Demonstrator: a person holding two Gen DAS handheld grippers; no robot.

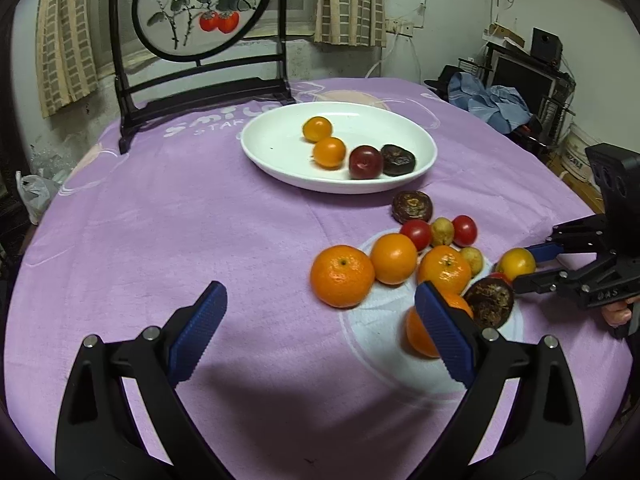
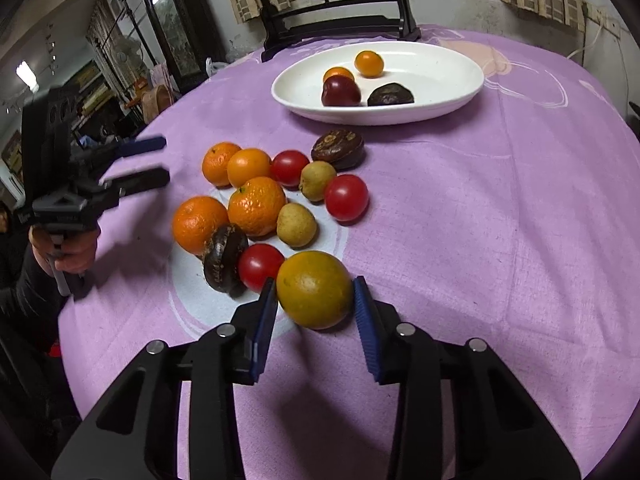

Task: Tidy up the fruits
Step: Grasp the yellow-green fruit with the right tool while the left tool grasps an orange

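The right claw [image 2: 315, 300] stands apart, straddling the yellow-orange fruit [image 2: 315, 295] at lower centre, pads not visibly touching. The left claw [image 1: 320, 320], wide apart and empty, hangs farther off; the plate [image 2: 460, 92] lies straight ahead, upper centre.

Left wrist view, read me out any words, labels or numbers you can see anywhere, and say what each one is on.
"smil", white letters on the purple tablecloth behind the white plate, which cuts the word off.
"TAK", smaller white line just below it, also cut off by the plate.
"AS", raised letters on the right tool; a mark before them is unclear.
Brush writing and red seals on the round painted screen: too blurred to read.
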